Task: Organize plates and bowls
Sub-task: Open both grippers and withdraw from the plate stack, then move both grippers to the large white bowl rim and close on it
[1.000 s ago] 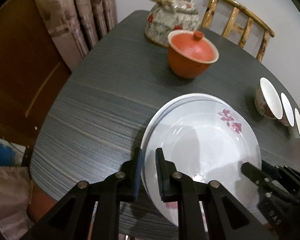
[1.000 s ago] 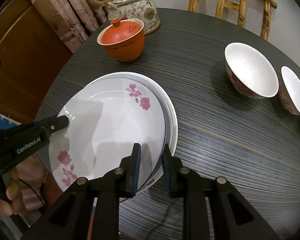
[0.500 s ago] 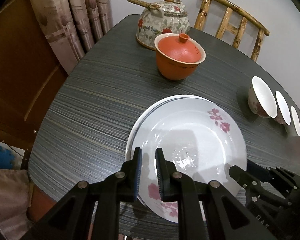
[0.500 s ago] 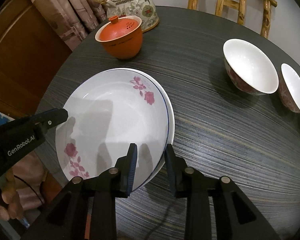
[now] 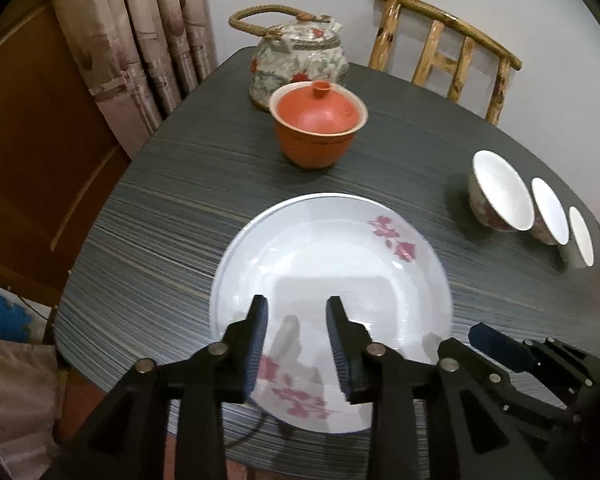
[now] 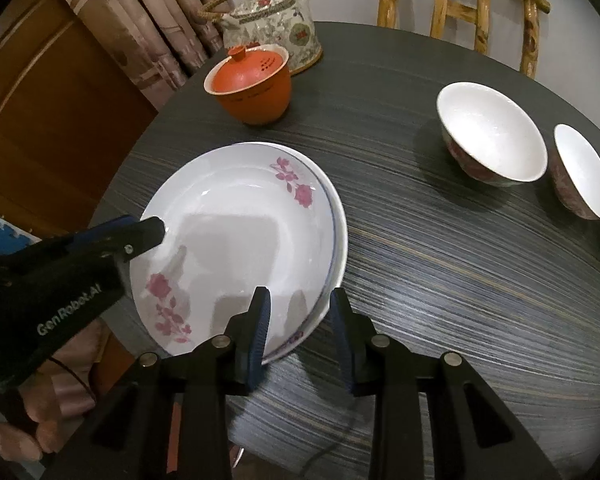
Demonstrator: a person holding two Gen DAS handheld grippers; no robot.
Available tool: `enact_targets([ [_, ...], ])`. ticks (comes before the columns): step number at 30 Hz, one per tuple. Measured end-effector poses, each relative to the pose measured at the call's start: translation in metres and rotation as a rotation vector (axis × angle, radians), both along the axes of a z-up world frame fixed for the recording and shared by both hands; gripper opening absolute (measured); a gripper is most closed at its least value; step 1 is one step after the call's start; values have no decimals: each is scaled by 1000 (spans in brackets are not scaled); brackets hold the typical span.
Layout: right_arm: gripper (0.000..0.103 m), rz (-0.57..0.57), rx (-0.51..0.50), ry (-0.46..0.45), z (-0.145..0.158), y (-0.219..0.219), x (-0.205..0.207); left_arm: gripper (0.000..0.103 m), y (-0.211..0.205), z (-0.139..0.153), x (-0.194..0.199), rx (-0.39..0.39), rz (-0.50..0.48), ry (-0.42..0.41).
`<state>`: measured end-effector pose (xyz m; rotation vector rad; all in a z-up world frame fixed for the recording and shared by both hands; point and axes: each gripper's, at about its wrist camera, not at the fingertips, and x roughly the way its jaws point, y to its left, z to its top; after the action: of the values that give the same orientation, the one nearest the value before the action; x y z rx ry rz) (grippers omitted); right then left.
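From the left wrist camera, the left gripper hangs over the near rim of the white plate with pink flower prints. Its jaws are opening and stand a little way apart; the plate's rim lies below the gap and neither pad presses on it. That plate lies on the dark grey streaked round table, with the thin edge of a second plate showing under it on the side left of the tongs. Beyond the tongs stands an orange-red clay lidded cup, and past that a flowered ceramic teapot with a woven handle. To the right of the tongs three white-lined small bowls stand in a row, apart from the plates. The right gripper's black fingers show low at the right edge, beside the plate's rim.

From the right wrist camera, the right gripper straddles the near right edge of the stacked plates: the left pad is over the flowered plate, the right pad outside the blue-lined plate beneath. The jaws are narrowly apart, with a visible gap to the rims. The left gripper's tip sits left of these tongs at the plate's far-left rim, with fingers of a hand below it. Right of the tongs stand the bowls; ahead, the lidded cup and teapot, and a bamboo chair behind the table.
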<state>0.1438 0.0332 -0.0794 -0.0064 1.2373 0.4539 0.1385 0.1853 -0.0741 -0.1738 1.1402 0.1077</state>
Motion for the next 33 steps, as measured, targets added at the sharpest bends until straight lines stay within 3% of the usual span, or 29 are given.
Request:
enact_targets([
  [10,31,-104,15,-25,23,-74,-10,34,-68,10,1,-44,-85,2],
  [18,31,-224,-43,-54,36,-179,-17,34,-136,26,13,-77,-198,19],
  [27,31,-395,-72,-77,51,-303,9,34,-218,38,48,-111,-308,8],
  [33,31,-458,-48,-67,45,-357,32,34,-280,31,73,-192,-373,48],
])
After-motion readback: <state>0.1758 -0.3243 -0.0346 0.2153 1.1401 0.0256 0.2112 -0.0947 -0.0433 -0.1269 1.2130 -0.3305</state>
